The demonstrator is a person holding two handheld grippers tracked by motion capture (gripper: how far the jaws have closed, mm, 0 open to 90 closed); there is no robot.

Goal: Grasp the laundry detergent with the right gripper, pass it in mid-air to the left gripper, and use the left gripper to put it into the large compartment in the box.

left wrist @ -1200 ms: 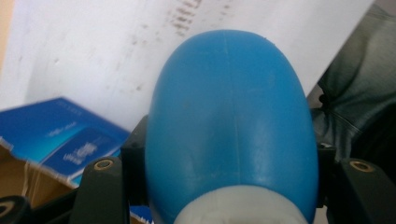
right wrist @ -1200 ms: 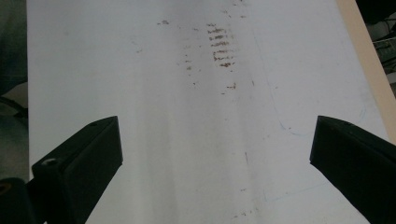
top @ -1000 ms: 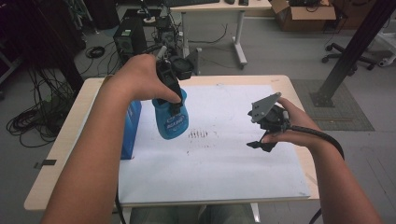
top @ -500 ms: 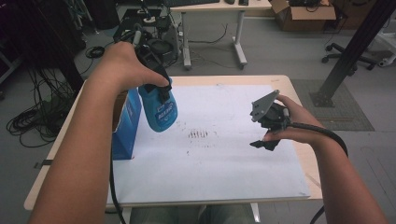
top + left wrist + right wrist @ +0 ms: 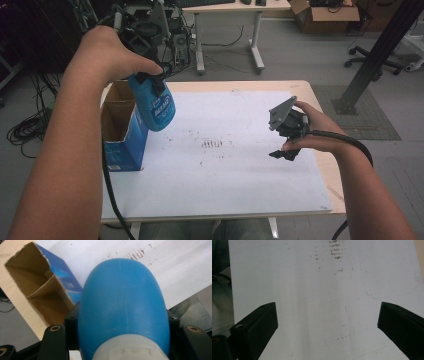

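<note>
Left gripper (image 5: 150,80): held high over the left part of the table, its black jaws pinched on the blue bottle (image 5: 155,105) near the bottle's pale cap end, one jaw on each side as seen in the left gripper view.
Blue bottle: hanging in the air bottom-down, clear of the table top, just beside and above the open top of the blue box (image 5: 122,132); its printed label faced the high view.
Blue box: standing upright on the left edge of the table, top flaps torn open, brown cardboard inside with a divider (image 5: 41,291) showing in the left gripper view.
Right gripper (image 5: 285,150): held above the right part of the white sheet (image 5: 225,175), jaws spread wide with nothing between them, pointing down at the sheet.
White sheet: covering most of the wooden table (image 5: 320,100), with a small patch of dark smudged marks (image 5: 212,144) near its middle, between the two grippers.
Right hand (image 5: 310,132): wrapped round the gripper body, cable trailing back along the forearm.
</note>
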